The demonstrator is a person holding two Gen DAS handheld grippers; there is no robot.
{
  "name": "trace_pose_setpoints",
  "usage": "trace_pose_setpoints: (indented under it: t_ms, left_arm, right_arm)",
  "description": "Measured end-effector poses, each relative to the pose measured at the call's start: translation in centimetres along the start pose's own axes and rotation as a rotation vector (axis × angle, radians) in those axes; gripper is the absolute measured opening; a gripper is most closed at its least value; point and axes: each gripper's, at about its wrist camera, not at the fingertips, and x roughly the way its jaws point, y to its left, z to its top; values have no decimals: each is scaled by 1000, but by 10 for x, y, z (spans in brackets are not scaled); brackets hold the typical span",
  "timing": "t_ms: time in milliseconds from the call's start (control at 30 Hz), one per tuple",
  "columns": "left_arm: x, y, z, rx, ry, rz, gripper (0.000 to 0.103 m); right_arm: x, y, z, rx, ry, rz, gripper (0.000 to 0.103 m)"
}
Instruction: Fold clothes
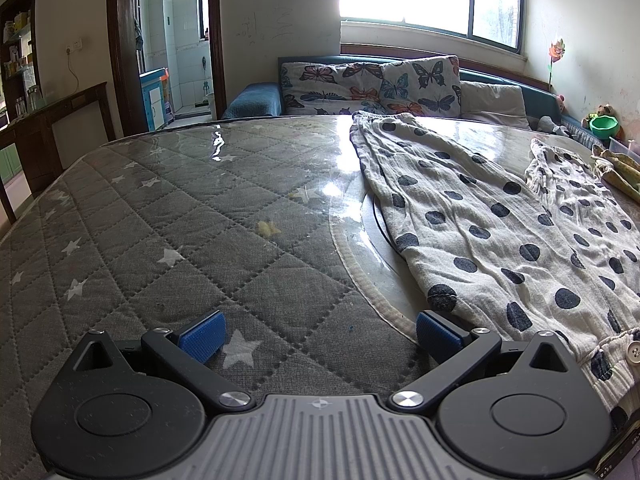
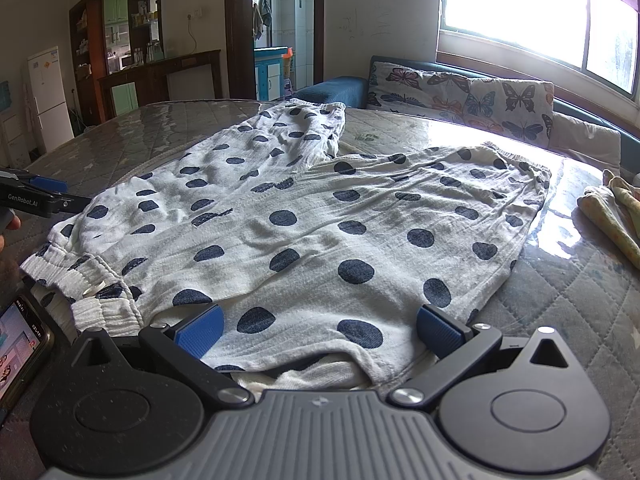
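Observation:
White trousers with dark blue polka dots (image 2: 304, 216) lie spread flat on a grey quilted mattress (image 2: 568, 292), both legs pointing away, waistband with a white button (image 2: 94, 289) at the near left. My right gripper (image 2: 320, 330) is open, its blue pads on either side of the near hem, just above the cloth. My left gripper (image 1: 318, 334) is open and empty over bare mattress (image 1: 160, 220), left of the trousers (image 1: 500, 232). It also shows at the left edge of the right wrist view (image 2: 44, 196).
A yellowish folded garment (image 2: 612, 216) lies at the mattress's right edge. A phone (image 2: 20, 344) lies at the near left. A sofa with butterfly cushions (image 2: 460, 92) stands behind the mattress under the window. A green bowl (image 1: 604, 126) sits far right.

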Motion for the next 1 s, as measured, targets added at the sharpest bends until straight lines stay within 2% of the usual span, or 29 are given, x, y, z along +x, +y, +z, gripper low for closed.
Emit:
trace_pose_setpoints:
  t_ms: [433,1000]
  left_arm:
    - [3,-2,10,-11,69,16,103]
    - [0,-2,10,-26,87,27,103]
  right_arm:
    - [0,-1,0,5,1,4,103]
    - [0,-1,0,4,1,4,103]
